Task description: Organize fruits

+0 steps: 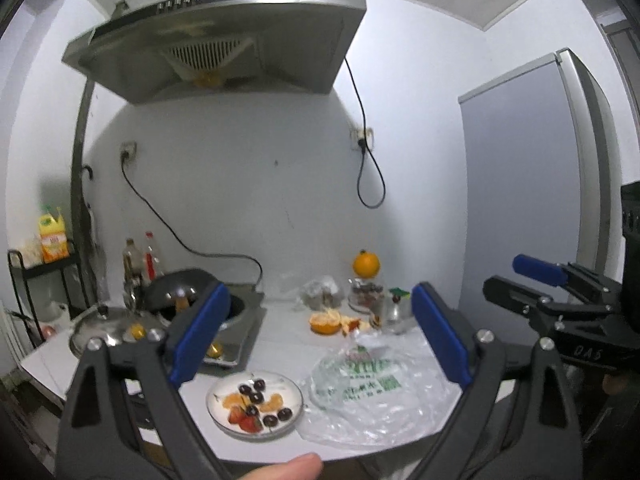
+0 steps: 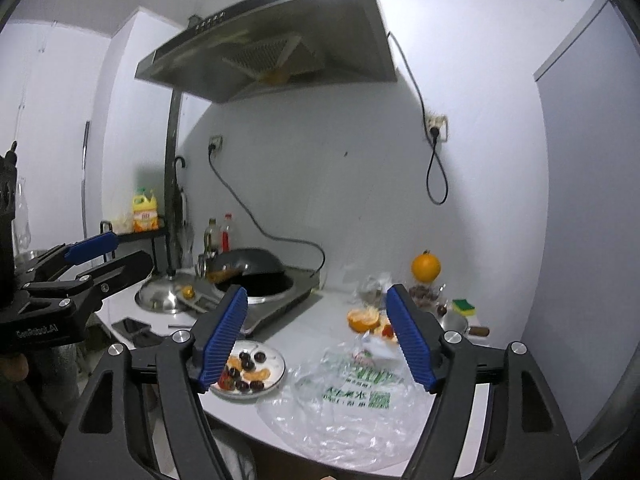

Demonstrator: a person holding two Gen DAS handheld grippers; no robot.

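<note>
Two grippers raised above the counter | left gripper (image 1: 320, 332) jaws apart, empty | right gripper (image 2: 318, 336) jaws apart, empty | plate (image 1: 294, 394) holds arranged fruit, likely finished

Right gripper's blue pad (image 2: 224, 336) hides part of the fruit plate (image 2: 276, 372).

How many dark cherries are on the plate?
6, all on the white plate: three cherries clustered at the back, one mid-plate, two front right. More may be hidden.
</note>
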